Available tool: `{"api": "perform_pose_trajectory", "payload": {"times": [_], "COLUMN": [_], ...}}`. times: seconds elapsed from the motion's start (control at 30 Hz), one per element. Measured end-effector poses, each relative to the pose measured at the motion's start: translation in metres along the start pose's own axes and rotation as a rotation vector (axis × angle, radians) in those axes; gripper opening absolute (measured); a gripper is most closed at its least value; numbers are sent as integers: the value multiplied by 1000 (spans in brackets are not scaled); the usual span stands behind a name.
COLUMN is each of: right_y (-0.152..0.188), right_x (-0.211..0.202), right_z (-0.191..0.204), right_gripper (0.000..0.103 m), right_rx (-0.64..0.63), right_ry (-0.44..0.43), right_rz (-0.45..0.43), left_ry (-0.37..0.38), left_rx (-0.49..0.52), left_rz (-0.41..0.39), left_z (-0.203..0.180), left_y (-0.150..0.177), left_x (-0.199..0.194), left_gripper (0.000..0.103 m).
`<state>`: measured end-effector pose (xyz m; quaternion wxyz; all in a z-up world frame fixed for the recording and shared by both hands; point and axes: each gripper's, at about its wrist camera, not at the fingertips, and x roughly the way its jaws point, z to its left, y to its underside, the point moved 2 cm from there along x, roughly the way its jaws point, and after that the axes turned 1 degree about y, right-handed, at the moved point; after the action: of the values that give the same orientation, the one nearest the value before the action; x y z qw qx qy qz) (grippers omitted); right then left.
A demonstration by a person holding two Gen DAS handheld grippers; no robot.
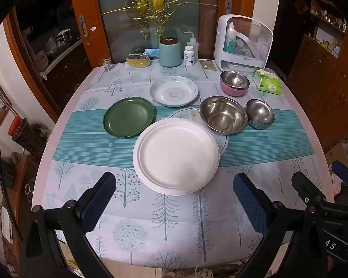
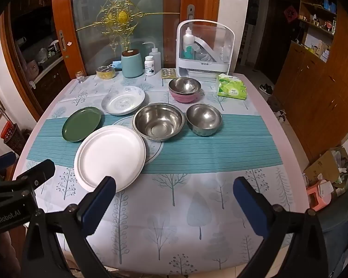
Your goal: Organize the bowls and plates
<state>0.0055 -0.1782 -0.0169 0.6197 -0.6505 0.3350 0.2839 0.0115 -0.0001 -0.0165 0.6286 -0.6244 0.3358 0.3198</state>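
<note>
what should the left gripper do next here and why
Probably ease the open left gripper forward toward the white plate, the dish nearest it. Nothing is stacked yet: the green plate and patterned plate lie separately, and the right gripper is open and empty too.

Both views are evenly lit by soft indoor light from above, bright on the tablecloth (image 1: 164, 220) and dim toward the room's corners. The white plate (image 1: 176, 156) is nearly blown out, its rim detail faint, with a soft grey shadow on its near side. The steel bowls (image 2: 159, 120) carry small highlights and dark reflections. Fisheye distortion bows the table edges and door frames, and black vignetting fills the corners. Focus is sharp at centre; shelves (image 2: 317, 20) at the far right are dark and indistinct.
</note>
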Motion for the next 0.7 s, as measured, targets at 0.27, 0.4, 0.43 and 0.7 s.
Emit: {"api": "perform_pose_trajectory", "payload": {"times": [0.27,0.4,0.43,0.7], "right_y": [-1,-1,0,0], "right_x": [1,2,2,5], "right_z": [0,0,1,-3], "right_gripper": [102,102,102,99], "right_rx": [2,2,1,5], "right_ry": [-3,-5,-6,-9], "right_rz": [-1,-1,-1,0], "left_ry": [6,3,5,10], "left_rx": [0,5,4,6], "left_rz": [4,7,9,10], "left_z": [0,0,0,-3], "left_y": [0,-3,-3,-5], "left_x": [-1,0,0,4], "left_gripper": [101,101,101,101]}}
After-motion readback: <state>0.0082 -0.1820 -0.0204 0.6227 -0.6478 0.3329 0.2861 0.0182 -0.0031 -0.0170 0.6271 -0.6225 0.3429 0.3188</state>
